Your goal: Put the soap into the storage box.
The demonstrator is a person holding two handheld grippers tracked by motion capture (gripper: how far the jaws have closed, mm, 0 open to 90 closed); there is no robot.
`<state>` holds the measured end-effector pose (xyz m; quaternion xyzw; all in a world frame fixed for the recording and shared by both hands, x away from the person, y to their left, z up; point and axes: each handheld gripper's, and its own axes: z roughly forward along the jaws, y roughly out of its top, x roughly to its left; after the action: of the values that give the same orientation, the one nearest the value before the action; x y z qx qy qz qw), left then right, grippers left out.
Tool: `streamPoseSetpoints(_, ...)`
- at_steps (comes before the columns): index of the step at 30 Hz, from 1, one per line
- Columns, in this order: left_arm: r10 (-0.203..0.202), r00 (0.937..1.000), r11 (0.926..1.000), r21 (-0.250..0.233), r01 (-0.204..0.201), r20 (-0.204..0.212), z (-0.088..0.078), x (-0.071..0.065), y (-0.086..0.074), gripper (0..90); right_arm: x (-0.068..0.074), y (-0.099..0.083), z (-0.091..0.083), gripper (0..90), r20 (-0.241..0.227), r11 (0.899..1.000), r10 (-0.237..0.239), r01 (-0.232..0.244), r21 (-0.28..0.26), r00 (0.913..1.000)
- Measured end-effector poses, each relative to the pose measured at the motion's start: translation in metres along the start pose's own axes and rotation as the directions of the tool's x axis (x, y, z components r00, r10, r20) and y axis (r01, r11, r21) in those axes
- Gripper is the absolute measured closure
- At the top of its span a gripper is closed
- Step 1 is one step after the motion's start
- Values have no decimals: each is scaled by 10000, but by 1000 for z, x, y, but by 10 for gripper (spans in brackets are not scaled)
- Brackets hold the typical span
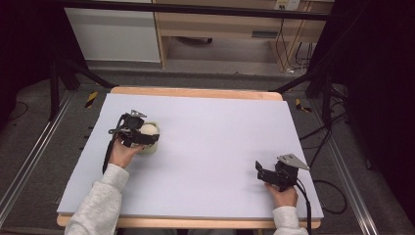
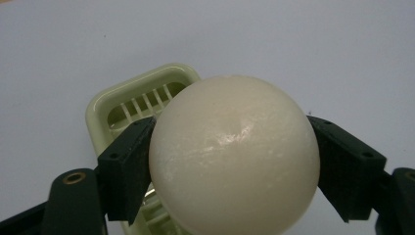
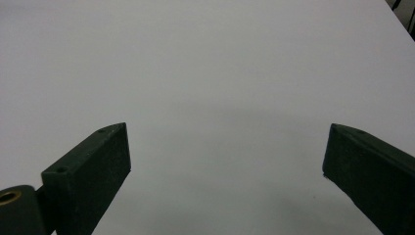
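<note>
A smooth cream-white egg-shaped ball (image 2: 234, 155) sits between the two black jaws of my left gripper (image 2: 230, 166), which is shut on it. Just beneath it lies a pale green slotted tray, an egg slicer base (image 2: 132, 100), on the white table. In the high view the left gripper (image 1: 147, 136) holds the egg (image 1: 148, 129) over the pale green slicer (image 1: 149, 148) at the table's left. My right gripper (image 1: 259, 171) rests near the front right of the table, jaws wide apart; in its own view the right gripper (image 3: 227, 152) has nothing between its fingers.
The white table surface (image 1: 210, 142) has a wooden edge (image 1: 195, 91) at the back. Black stand legs (image 1: 63, 73) and cables (image 1: 323, 132) lie on the floor at both sides. A wooden cabinet (image 1: 220, 24) stands behind.
</note>
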<state>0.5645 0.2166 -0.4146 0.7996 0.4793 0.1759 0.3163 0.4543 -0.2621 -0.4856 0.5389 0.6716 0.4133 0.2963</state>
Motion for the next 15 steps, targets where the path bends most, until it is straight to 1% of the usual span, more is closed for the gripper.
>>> streamPoseSetpoints(5,-212,9997,9998,-23,212,-127,3,7,0,226,0,0,0,42,-3,10000,-2,2,-8,10000)
streamPoseSetpoints(9,-230,9995,9997,32,231,-237,7,11,-1,226,0,0,0,42,3,10000,-6,6,-9,10000)
streamPoseSetpoints(13,-368,9989,9993,-74,365,-303,10,14,-1,226,0,0,0,42,10,10000,1,-1,-7,10000)
streamPoseSetpoints(15,-370,9987,9993,-11,370,-354,11,15,-2,226,0,0,0,42,-2,10000,1,-1,-6,10000)
